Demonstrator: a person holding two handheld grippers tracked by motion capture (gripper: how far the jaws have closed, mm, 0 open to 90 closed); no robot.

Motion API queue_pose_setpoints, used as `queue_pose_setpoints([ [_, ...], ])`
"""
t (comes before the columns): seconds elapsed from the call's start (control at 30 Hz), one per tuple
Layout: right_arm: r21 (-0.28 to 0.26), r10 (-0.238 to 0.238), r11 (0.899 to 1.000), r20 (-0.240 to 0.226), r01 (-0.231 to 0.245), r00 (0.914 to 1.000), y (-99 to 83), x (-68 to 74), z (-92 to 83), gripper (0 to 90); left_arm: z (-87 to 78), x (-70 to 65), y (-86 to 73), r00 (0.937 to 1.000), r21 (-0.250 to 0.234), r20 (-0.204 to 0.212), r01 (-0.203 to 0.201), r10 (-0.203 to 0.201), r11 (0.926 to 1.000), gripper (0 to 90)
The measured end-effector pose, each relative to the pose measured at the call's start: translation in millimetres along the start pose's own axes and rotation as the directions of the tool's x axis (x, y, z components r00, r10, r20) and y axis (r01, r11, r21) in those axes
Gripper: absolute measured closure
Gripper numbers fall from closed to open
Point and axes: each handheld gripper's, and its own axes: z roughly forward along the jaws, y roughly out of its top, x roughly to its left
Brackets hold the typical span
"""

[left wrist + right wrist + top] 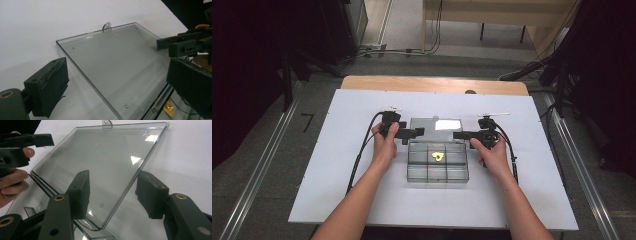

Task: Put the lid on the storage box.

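A clear plastic compartment box (pixel 437 172) sits mid-table, its hinged lid (pixel 427 124) folded back behind it. One small yellow piece (pixel 438 156) lies in a middle compartment and also appears as the yellow piece (pixel 170 107) below the hinge. My left gripper (pixel 417 132) hovers at the lid's left edge, jaws wide open, with the lid (pixel 117 62) spread between them untouched. My right gripper (pixel 457 135) is at the lid's right edge. Its jaws straddle the rim of the lid (pixel 100 162) without pressing on it, so the right gripper (pixel 115 195) is open.
The box rests on a white board (pixel 362 190) over a wooden table (pixel 432 84). Cables trail from both grippers toward the near edge. Grey floor, metal rails and dark curtains surround the table. The other hand's gripper (pixel 185 45) reaches in from the right.
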Motion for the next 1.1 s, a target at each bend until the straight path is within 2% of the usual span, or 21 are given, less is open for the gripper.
queue_pose_setpoints([
  [0.2,0.000,-0.001,1.000,0.000,0.001,1.0000,-0.1,0.1,0.0,43.4,2.1,0.7,-0.5,0.9997,0.017,-0.012,0.023,-0.023,0.9996,6.0],
  [0.33,0.000,-0.001,1.000,0.000,0.001,1.0000,-0.1,0.0,0.1,43.4,4.5,-0.7,-0.2,0.9986,0.038,-0.047,0.026,-0.025,0.9989,13.1],
  [0.57,-0.001,-0.001,1.000,0.001,0.001,1.0000,-0.1,0.1,0.1,43.3,8.2,-0.1,-1.2,0.9971,0.063,-0.060,0.050,-0.046,0.9968,18.0],
  [0.67,-0.002,-0.002,1.000,0.003,0.002,1.0000,-0.1,0.4,0.1,43.3,10.4,0.0,-2.2,0.9950,0.069,-0.070,0.076,-0.071,0.9947,20.6],
  [0.73,-0.002,-0.001,1.000,0.003,0.001,1.0000,-0.1,0.4,0.2,43.4,11.9,-0.8,-3.1,0.9939,0.075,-0.089,0.073,-0.066,0.9945,23.7],
  [0.83,-0.002,-0.002,1.000,0.004,0.002,1.0000,-0.1,0.5,0.2,43.3,12.2,-2.2,-3.1,0.9940,0.070,-0.081,0.079,-0.073,0.9944,28.8],
  [1.1,-0.007,-0.019,1.000,0.017,0.019,0.9997,0.1,2.5,-0.7,43.4,11.3,-2.1,-2.9,0.9939,0.063,-0.063,0.095,-0.091,0.9934,34.1],
])
